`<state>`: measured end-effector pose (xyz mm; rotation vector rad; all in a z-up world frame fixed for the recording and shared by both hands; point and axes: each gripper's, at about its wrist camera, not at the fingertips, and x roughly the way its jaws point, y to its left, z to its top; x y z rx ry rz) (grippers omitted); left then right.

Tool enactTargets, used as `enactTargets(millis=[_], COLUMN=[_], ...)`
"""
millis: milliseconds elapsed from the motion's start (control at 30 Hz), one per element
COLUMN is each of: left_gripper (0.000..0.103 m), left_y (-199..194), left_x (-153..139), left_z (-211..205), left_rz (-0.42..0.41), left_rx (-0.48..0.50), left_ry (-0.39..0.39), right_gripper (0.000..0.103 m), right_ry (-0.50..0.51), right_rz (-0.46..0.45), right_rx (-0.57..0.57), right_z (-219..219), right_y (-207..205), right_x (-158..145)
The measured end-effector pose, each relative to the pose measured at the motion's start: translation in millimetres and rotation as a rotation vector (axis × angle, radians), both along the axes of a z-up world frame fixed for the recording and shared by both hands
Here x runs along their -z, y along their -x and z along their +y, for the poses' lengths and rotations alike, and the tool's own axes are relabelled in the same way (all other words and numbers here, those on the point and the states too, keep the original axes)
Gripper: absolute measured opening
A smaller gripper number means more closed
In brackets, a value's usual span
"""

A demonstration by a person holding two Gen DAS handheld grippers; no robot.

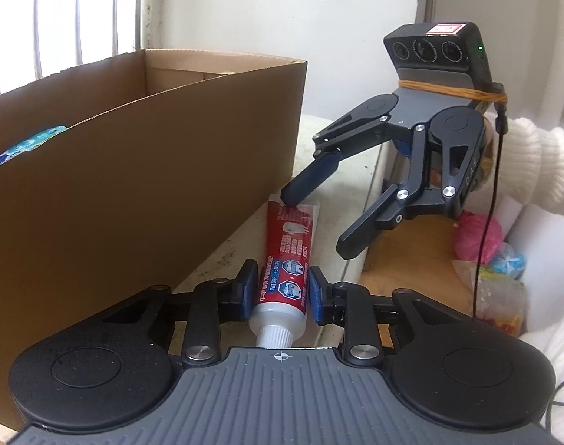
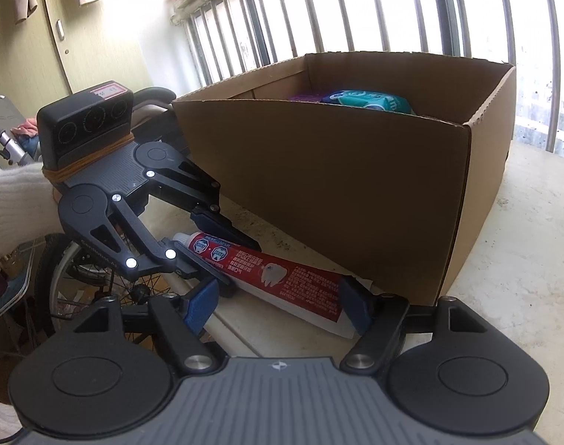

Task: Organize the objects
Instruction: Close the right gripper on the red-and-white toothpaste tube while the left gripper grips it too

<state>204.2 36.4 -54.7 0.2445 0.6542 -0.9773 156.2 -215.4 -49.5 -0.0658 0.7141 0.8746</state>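
Right by toothpaste (image 1: 287,259): box (image 1: 141,170) (cardboard).

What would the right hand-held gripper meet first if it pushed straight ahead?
Probably the toothpaste tube, whose flat end already lies between its open jaws; beyond that stands the cardboard box.

Each gripper, left (image 1: 282,285) and right (image 2: 278,302), has a ribbed grey body with a small crosshair mark, black round-capped linkage arms with silver screws, and blue pads (image 1: 317,294). Above the right gripper's body sits a black three-lens camera block (image 1: 435,52) with a red-and-white label, bound by orange cord; a black cable (image 1: 485,230) hangs beside it. The sleeve (image 1: 537,163) is white ribbed knit.
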Motion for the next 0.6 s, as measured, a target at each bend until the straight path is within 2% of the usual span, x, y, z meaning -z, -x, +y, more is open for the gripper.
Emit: enactTargets(millis=[167, 300, 433, 600], left_gripper=[0.026, 0.026, 0.026, 0.026], left_y=[-8.1, -10.7, -11.5, -5.5], left_x=[-0.3, 0.4, -1.5, -3.5], left_z=[12.2, 7.8, 7.8, 3.7], left_rz=[0.034, 0.011, 0.021, -0.039], left_rx=[0.065, 0.100, 0.113, 0.170], left_ry=[0.040, 0.023, 0.017, -0.016], right_gripper=[0.081, 0.086, 0.088, 0.087], right_ry=[0.032, 0.056, 0.026, 0.047], right_rz=[-0.028, -0.066, -0.096, -0.154], right_rx=[-0.053, -0.105, -0.204, -0.202], right_z=[3.9, 10.0, 7.6, 11.5], right_y=[2.2, 3.1, 4.3, 13.5], right_x=[0.1, 1.0, 3.6, 4.8])
